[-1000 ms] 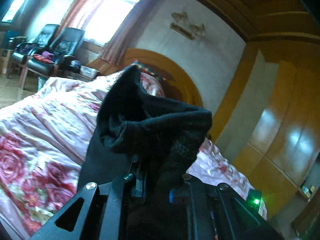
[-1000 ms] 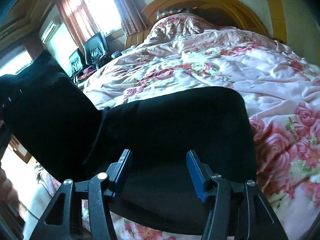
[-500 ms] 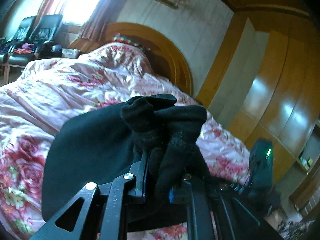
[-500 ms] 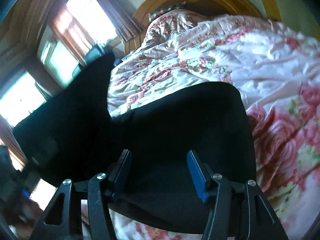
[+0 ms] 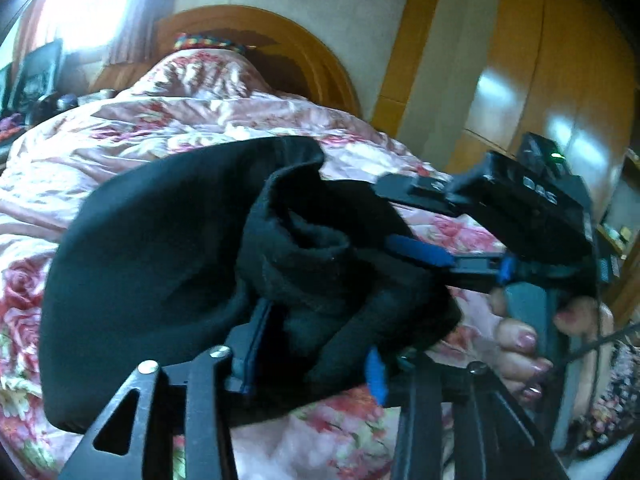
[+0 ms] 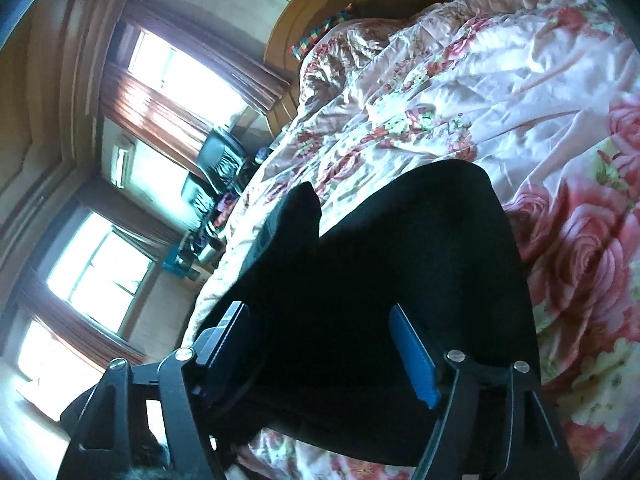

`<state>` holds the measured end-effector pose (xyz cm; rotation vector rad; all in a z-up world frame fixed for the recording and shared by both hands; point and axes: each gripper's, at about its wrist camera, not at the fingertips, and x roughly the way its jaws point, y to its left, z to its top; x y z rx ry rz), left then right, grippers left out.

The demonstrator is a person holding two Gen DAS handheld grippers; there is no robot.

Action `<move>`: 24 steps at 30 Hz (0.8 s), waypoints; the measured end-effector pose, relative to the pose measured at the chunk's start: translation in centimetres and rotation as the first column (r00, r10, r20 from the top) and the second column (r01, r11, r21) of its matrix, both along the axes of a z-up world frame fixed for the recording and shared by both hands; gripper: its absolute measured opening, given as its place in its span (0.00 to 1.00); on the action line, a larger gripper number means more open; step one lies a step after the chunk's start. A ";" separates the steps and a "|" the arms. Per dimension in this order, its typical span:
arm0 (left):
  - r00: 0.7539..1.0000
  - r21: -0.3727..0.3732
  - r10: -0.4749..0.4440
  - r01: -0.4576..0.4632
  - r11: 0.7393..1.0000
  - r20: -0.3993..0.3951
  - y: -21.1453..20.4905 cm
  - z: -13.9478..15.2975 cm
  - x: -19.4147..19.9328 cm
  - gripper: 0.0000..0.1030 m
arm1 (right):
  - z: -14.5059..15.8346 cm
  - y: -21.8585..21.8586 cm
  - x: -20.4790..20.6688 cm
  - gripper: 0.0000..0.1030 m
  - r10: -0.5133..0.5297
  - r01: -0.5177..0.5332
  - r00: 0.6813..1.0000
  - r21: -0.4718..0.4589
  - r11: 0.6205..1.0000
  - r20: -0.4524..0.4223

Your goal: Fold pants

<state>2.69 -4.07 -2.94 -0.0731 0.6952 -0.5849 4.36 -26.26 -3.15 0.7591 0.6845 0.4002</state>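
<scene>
Our left gripper (image 5: 312, 344) was opening, a bunch of the black pants (image 5: 152, 264) between its jaws. Our right gripper (image 6: 324, 344) was opening too, straddling the pants lying on the floral bedspread (image 6: 500, 92).

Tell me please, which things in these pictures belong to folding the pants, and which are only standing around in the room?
Belong to the job:
black pants, lying on the bed
floral bedspread, the folding surface
left gripper, jaws opening, bunched cloth between them
right gripper, jaws opening over the pants

Just lying about:
wooden headboard
wardrobe doors
black armchair
curtains
</scene>
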 end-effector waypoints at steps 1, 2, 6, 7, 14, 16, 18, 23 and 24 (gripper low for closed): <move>1.000 -0.015 -0.015 0.015 1.000 0.007 0.1 0.3 -0.4 0.41 | 0.0 -0.1 -0.1 0.74 0.002 -0.002 1.000 0.011 1.000 0.001; 0.999 -0.034 -0.032 0.033 0.999 0.018 0.3 0.7 -0.7 0.41 | 0.0 -0.2 -0.1 0.75 0.003 -0.003 1.000 0.023 1.000 0.004; 0.989 -0.042 -0.123 0.127 0.991 0.076 0.5 2.0 -2.1 0.44 | 0.2 -0.2 -0.1 0.81 0.025 -0.026 1.000 0.068 0.997 0.019; 0.987 -0.014 -0.142 0.144 0.990 0.078 0.2 1.9 -2.3 0.44 | 0.3 -0.1 -0.1 0.81 0.030 -0.032 0.999 0.070 0.997 0.021; 0.999 -0.232 -0.010 0.018 0.973 0.035 4.9 2.7 -0.1 0.44 | 0.7 0.4 0.1 0.82 0.064 -0.066 0.998 0.073 0.995 0.019; 0.996 -0.273 0.082 -0.069 0.960 0.037 7.3 3.1 0.5 0.44 | 0.8 0.6 0.1 0.82 0.076 -0.077 0.997 0.072 0.994 0.014; 0.975 -0.227 0.219 -0.206 0.952 0.035 9.7 3.0 1.4 0.44 | 0.9 1.1 0.2 0.82 0.086 -0.086 0.996 0.052 0.995 0.005; 0.910 -0.144 0.413 -0.414 0.899 -0.040 14.5 0.7 3.2 0.45 | 0.6 2.5 1.1 0.82 0.101 -0.103 0.995 -0.061 0.993 -0.026; 0.897 -0.137 0.437 -0.442 0.886 -0.067 15.3 0.0 3.6 0.48 | 0.6 3.1 1.4 0.83 0.110 -0.112 0.993 -0.089 0.990 -0.031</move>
